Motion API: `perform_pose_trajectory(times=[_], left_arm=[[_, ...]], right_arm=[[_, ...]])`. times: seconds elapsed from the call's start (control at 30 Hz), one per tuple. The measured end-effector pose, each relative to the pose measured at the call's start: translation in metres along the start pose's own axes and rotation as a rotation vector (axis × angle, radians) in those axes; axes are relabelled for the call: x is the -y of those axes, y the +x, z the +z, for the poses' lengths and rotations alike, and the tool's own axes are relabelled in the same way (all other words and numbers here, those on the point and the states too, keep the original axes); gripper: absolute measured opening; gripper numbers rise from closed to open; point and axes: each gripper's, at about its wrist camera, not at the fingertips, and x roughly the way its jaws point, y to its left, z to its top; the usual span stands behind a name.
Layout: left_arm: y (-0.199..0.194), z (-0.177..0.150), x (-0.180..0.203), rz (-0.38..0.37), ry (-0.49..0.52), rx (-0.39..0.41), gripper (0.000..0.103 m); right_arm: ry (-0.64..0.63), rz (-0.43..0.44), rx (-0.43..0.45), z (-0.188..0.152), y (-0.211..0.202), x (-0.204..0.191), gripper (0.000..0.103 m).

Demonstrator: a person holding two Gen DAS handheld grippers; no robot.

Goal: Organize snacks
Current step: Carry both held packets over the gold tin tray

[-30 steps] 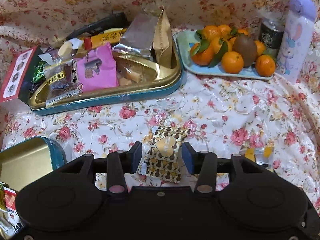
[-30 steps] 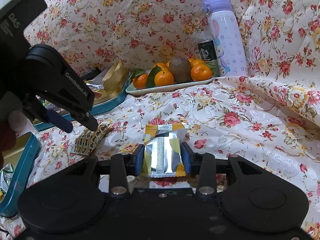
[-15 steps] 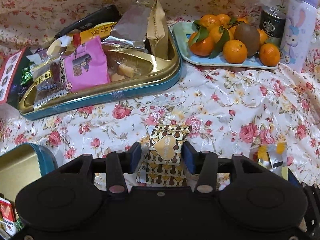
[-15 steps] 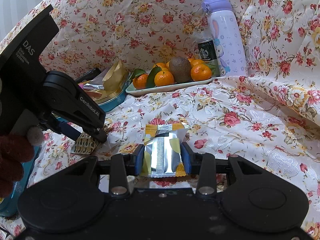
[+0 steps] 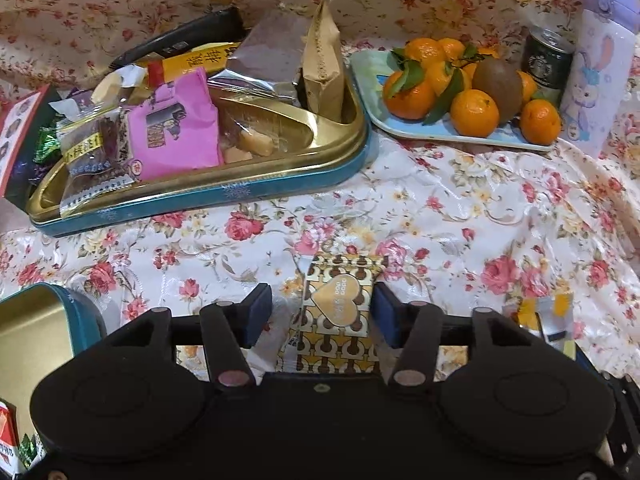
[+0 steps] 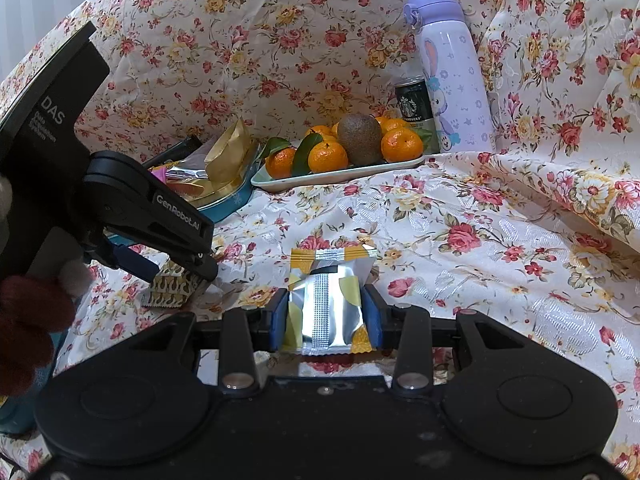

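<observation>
Squarely between the left gripper's [image 5: 320,316] wide-spread blue pads lies the gold-and-brown heart-print snack packet [image 5: 339,320], flat on the floral cloth [image 5: 440,208], long axis running along the fingers; neither pad presses it. Right gripper [image 6: 328,316] is clamped on a silver-and-yellow foil packet [image 6: 326,304]. Teal-and-gold tin tray [image 5: 240,194] sits beyond, ahead-left.

Cloth [image 5: 460,208] printed white with red and yellow roses. Snack packet [image 5: 340,312] patterned brown and gold, gold heart. Second packet [image 6: 328,304] silver with yellow patches. Tin [image 5: 208,196] gold inside, teal outside. Mandarins [image 5: 474,112] orange, leaves green. Bottle [image 6: 452,80] lilac, rabbit-printed.
</observation>
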Motion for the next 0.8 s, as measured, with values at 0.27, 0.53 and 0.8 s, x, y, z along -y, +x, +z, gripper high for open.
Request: perform_pose_trajectory(times=[0.27,0.53,0.8], left_arm=[[-0.022,-0.018,0.002,-0.038,0.029,0.010,0.041],[-0.064,-0.052,-0.006,-0.054,0.027,0.017,0.041],[-0.097,-0.083,-0.027,-0.020,-0.015,-0.005,0.041]], right_arm=[[0.001,-0.001,0.001,0.000,0.000,0.000,0.041],[0.001,-0.001,0.001,0.000,0.000,0.000,0.041],[-0.008,-0.009,0.001,0.000,0.000,-0.001,0.041]])
